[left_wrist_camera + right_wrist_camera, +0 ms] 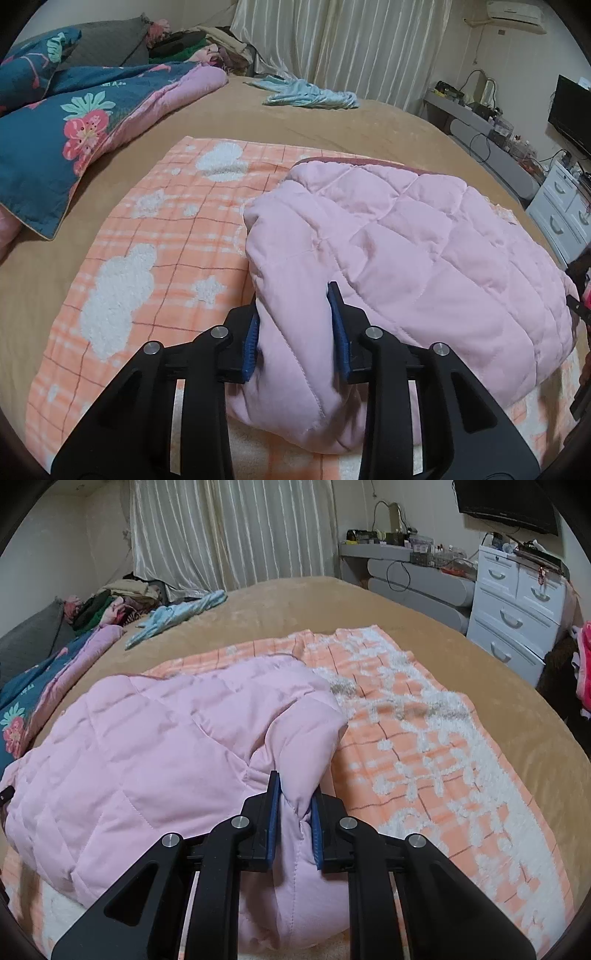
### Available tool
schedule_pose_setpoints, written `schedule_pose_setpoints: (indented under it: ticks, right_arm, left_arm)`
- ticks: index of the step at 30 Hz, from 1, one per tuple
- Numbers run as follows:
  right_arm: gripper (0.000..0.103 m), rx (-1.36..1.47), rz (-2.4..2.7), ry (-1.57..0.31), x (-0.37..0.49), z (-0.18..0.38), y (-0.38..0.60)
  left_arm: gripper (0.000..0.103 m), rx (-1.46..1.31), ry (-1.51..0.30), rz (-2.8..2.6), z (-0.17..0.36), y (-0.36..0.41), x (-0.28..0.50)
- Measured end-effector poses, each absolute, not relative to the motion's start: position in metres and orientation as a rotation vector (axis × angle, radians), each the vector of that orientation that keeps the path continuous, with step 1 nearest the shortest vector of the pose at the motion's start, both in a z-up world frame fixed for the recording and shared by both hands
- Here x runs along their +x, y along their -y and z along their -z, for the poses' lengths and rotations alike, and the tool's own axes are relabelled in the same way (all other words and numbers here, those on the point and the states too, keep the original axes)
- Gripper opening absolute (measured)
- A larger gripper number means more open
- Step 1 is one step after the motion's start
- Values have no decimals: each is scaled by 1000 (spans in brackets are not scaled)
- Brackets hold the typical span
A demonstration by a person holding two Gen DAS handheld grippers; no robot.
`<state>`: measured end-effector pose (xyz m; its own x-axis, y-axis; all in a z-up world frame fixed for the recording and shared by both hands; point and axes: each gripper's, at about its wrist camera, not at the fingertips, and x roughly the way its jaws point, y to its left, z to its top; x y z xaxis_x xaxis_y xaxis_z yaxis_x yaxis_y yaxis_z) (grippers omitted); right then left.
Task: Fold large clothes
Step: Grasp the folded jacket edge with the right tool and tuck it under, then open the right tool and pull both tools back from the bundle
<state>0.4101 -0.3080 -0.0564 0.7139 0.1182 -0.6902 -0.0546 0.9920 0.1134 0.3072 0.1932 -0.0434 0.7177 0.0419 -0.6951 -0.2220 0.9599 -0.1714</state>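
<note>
A pink quilted jacket [424, 251] lies bunched on an orange checked blanket [147, 229] with white fluffy patches, spread over the tan bed. My left gripper [295, 295] is shut on a thick fold at the jacket's left near corner, the blue pads pressed into the padding. In the right wrist view the same pink jacket [155, 738] fills the left half, over the orange blanket [424, 746]. My right gripper [295, 786] is shut on a thin pinch of the jacket's right near edge. Both held corners are lifted slightly off the blanket.
A dark blue floral quilt [55, 129] with pink lining is heaped at the far left. A light blue garment [310, 94] lies at the bed's far side, before the curtains. Piled clothes [118, 602] sit by the wall. White drawers [517, 602] and a cluttered grey shelf [413, 572] stand to the right.
</note>
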Motion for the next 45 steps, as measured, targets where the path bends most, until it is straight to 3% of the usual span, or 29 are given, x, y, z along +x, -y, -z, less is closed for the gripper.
schedule_pose_setpoints:
  ticks: [8, 14, 15, 16, 18, 22, 25, 45]
  right_arm:
    - [17, 123, -76, -824, 415, 69, 310]
    - [31, 118, -61, -833, 408, 68, 313]
    - [42, 126, -64, -837, 406, 67, 314]
    - [61, 138, -77, -839, 403, 66, 315]
    - [81, 151, -93, -840, 397, 63, 316]
    - [95, 121, -111, -811, 380, 54, 313]
    - [98, 112, -126, -780, 363, 44, 312]
    - [99, 92, -184, -624, 266, -31, 306]
  left_arm:
    - [29, -250, -789, -162, 50, -194, 313]
    - [39, -248, -807, -184, 51, -194, 309]
    - [40, -245, -810, -189, 50, -195, 307]
    - [44, -245, -813, -192, 49, -195, 307]
    - [54, -247, -817, -195, 45, -195, 303]
    - [74, -264, -822, -192, 38, -195, 293]
    - [94, -289, -811, -200, 30, -195, 281]
    - [94, -279, -698, -144, -34, -160, 198]
